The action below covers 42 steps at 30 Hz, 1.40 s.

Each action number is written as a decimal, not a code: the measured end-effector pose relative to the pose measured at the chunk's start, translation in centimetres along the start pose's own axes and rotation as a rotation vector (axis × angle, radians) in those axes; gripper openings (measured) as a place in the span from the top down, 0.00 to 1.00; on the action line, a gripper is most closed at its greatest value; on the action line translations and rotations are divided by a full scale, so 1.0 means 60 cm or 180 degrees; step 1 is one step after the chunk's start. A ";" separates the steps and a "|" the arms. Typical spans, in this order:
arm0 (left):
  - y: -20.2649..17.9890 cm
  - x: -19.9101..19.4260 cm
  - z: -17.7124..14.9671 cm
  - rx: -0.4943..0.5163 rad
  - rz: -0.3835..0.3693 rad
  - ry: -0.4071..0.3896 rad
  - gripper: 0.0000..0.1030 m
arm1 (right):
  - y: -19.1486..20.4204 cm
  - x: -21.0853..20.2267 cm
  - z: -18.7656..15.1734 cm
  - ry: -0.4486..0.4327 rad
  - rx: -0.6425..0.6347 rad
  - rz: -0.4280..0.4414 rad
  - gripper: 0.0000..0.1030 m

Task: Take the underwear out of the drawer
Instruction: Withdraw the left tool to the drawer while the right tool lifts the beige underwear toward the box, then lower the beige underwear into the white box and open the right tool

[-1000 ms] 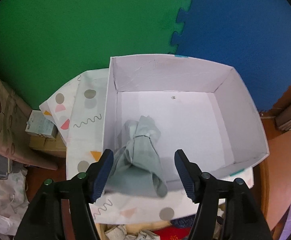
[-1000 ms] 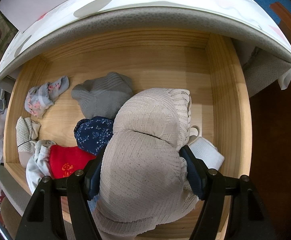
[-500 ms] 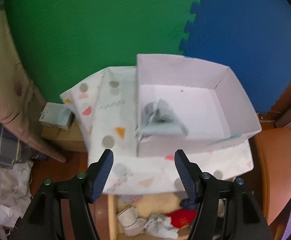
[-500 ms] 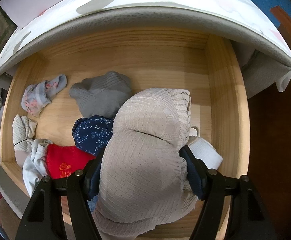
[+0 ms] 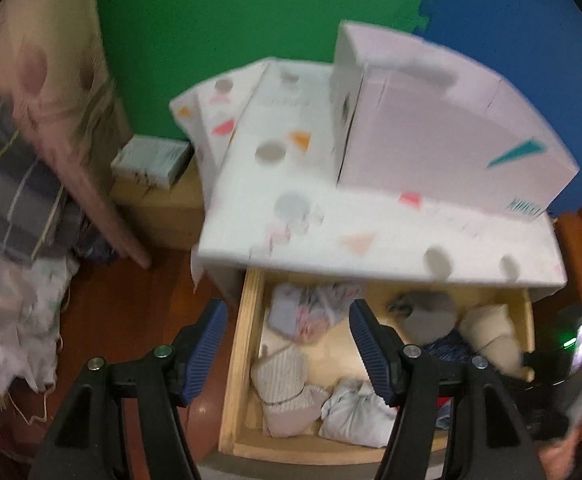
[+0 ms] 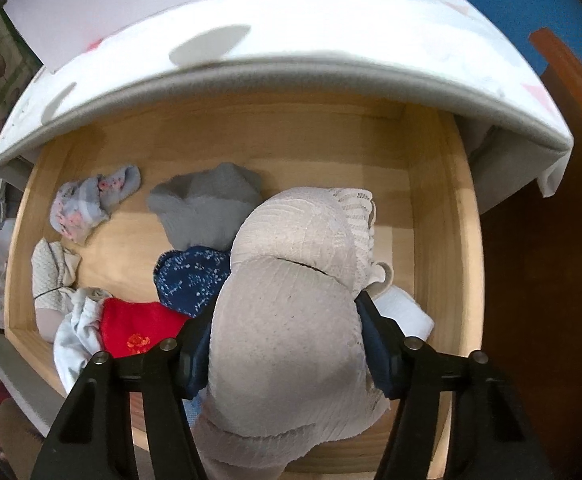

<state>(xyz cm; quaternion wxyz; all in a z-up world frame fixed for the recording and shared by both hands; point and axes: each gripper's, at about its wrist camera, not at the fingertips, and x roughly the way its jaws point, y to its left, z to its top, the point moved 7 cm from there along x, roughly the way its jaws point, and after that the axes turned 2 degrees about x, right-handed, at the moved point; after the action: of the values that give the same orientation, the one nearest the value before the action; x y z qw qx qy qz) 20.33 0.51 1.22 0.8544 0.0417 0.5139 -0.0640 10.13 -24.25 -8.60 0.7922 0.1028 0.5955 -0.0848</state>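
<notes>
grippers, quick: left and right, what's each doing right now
Left gripper: open, nothing between its fingers, over the drawer's left edge.
Right gripper: jaws closing on the beige underwear, pads pressing its sides.

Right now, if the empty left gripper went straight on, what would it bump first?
Probably the floral bundle in the open drawer, between the left gripper's tips; blur makes depth unsure.

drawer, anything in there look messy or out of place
Nothing damaged. The open wooden drawer holds loose, bunched garments rather than folded ones, and the right gripper is closing on a beige textured garment.
</notes>
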 end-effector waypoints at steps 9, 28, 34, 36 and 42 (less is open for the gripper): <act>-0.010 0.066 -0.097 0.0082 0.0234 0.0152 0.37 | -0.009 -0.054 0.017 -0.0072 0.0017 0.0113 0.45; -0.007 0.071 -0.132 -0.0068 0.0209 -0.0031 0.37 | 0.029 -0.345 0.156 -0.0935 -0.0329 0.0243 0.45; -0.007 0.067 -0.131 -0.0050 0.0234 -0.0090 0.37 | 0.045 -0.392 0.278 -0.1248 -0.0399 0.0096 0.45; -0.006 0.070 -0.132 -0.0057 0.0226 -0.0063 0.37 | 0.049 -0.390 0.323 -0.1313 -0.0428 0.0011 0.45; 0.002 0.072 -0.133 -0.0139 0.0182 -0.0041 0.37 | 0.039 -0.332 0.421 -0.1183 -0.0303 -0.0056 0.45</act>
<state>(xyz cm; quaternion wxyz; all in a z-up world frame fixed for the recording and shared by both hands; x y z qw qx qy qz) 15.40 1.43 -6.32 0.8599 0.0373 0.5082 -0.0285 28.63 -28.40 17.50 0.8917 0.0425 0.4432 -0.0810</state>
